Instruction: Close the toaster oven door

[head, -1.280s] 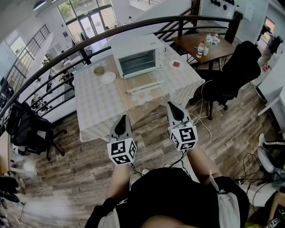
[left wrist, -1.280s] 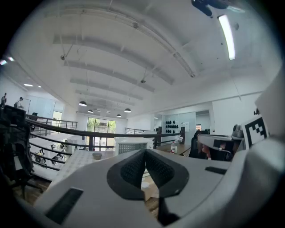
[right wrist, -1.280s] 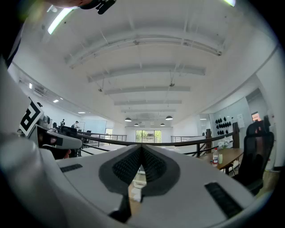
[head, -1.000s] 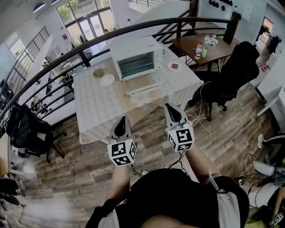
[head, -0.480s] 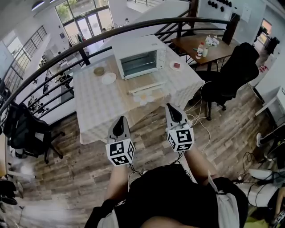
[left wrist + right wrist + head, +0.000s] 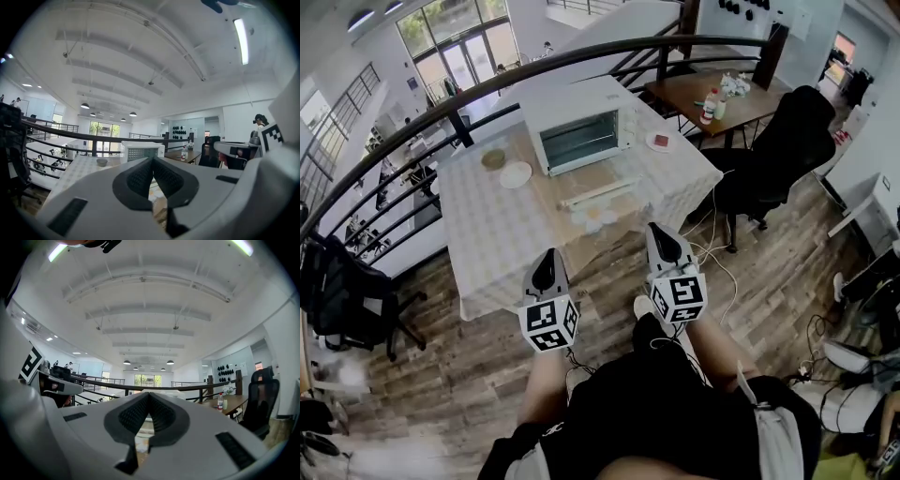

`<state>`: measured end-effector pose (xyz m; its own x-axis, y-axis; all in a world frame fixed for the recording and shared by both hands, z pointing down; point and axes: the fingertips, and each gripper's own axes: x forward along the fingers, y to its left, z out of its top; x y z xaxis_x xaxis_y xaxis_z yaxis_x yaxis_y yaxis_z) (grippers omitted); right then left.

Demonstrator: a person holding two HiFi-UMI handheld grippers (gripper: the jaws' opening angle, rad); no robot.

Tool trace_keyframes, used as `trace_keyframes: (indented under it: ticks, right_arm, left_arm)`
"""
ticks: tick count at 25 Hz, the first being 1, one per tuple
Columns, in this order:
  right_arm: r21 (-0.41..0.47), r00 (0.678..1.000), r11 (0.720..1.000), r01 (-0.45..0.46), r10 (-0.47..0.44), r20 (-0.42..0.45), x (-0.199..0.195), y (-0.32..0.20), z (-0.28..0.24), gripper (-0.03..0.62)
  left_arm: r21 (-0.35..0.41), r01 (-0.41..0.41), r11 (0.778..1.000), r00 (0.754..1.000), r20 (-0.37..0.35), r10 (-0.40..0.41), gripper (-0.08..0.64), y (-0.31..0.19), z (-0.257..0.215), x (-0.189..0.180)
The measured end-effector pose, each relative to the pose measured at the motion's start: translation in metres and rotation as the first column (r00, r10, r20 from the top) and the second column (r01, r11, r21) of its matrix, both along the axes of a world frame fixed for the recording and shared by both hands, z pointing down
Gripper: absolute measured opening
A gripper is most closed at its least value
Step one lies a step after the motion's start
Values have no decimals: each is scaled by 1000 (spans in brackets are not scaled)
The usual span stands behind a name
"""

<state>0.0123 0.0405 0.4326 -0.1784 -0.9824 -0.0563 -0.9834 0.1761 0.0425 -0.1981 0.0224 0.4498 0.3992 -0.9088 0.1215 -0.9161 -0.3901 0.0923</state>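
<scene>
An open-plan office on an upper level is being shown: black swivel chairs [image 6: 783, 155] are being kept beside a cloth-covered table [image 6: 492, 234] and a wooden table [image 6: 689, 94]. The plank floor [image 6: 441, 375] is being bounded by a dark curved railing [image 6: 581, 54], desks [image 6: 408, 155] are being overlooked beyond it, and strip lights [image 6: 242, 40] are being carried overhead.

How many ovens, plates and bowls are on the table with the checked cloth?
toaster oven: 1
plates: 2, one empty, one with something red on it
small bowl: 1
Total: 4
</scene>
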Motion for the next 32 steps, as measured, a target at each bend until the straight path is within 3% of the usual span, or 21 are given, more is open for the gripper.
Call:
trace_keyframes:
  ticks: [7,18,26,32]
  right_arm:
    - [-15,998,998,69,-69,13,23,-94,17,-8]
    - [-15,984,985,174,-174,28,88,-247,10,-8]
    - [-6,972,973,233,-233,25,105,-313,2,-8]
    - [1,972,972,235,-234,-25,103,-329,2,-8]
  left_arm:
    - [30,74,997,997,31,-75,12,-82,-6,18]
    - [29,145,989,987,62,-147,12,-212,-17,90]
    - [21,190,981,980,60,-191,14,-259,-16,113]
    - [18,178,984,983,52,-178,12,-287,-18,111]
